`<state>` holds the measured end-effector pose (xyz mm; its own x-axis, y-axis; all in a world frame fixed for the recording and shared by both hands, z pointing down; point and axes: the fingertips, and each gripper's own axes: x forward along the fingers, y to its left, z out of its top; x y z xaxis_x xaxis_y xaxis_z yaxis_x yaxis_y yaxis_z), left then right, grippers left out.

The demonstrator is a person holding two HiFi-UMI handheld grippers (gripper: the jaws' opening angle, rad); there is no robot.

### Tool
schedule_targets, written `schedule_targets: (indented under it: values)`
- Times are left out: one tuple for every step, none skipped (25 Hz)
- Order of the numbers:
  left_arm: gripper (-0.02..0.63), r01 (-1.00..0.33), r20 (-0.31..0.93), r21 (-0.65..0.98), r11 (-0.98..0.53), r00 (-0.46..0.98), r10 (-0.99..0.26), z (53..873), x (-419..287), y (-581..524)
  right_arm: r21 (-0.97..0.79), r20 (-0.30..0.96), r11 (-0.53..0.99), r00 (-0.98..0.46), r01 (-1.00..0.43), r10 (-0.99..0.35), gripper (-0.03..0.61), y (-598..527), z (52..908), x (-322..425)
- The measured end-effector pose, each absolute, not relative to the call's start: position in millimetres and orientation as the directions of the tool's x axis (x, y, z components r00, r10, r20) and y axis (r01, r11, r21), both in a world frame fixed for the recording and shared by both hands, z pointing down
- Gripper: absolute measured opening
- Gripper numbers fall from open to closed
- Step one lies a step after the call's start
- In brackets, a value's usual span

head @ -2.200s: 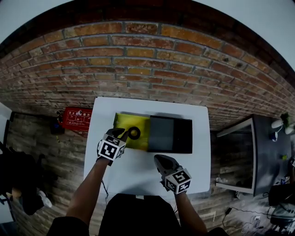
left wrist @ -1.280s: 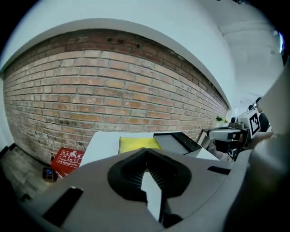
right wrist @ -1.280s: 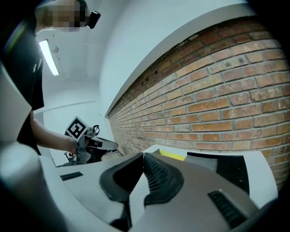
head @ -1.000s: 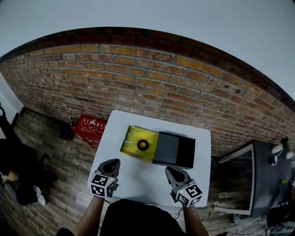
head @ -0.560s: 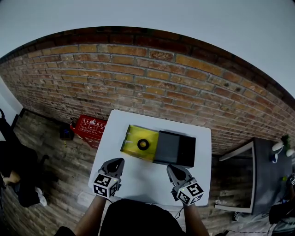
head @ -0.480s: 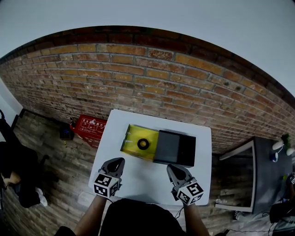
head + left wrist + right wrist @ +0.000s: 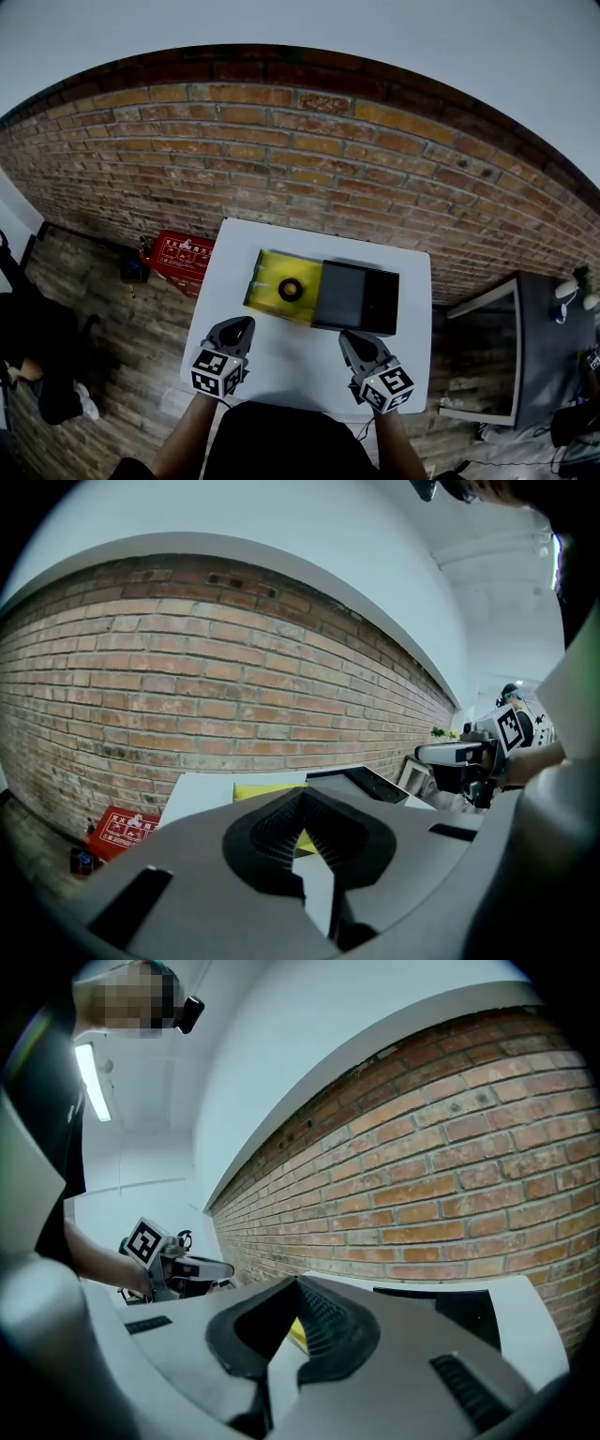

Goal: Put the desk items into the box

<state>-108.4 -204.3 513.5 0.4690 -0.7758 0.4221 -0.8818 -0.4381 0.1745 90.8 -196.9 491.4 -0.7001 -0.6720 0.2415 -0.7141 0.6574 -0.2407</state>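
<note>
Yellow box (image 7: 267, 286) sits mid-table, a black ring (image 7: 291, 290) inside, too small to identify; a black tray (image 7: 356, 298) touches its right side, overlap unclear. My left gripper (image 7: 240, 325) and right gripper (image 7: 350, 338) hover over the near edge of the white table (image 7: 291, 361), both jaws together, empty.

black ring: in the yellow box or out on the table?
In. The black ring lies flat inside the yellow box, with yellow floor showing all round it.

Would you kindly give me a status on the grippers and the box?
Left gripper shut, empty. Right gripper shut, empty. Black roll lying in the yellow box, black case alongside. Nothing in the way.
</note>
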Motion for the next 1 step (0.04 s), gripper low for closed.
schedule_targets:
  values:
    - [0.014,-0.881,0.425,0.174,-0.440,0.470,-0.774,514.4,-108.3,-205.8,-0.242,0.241,0.657,-0.700,-0.715,-0.673,0.021,-198.4,491.4,90.3]
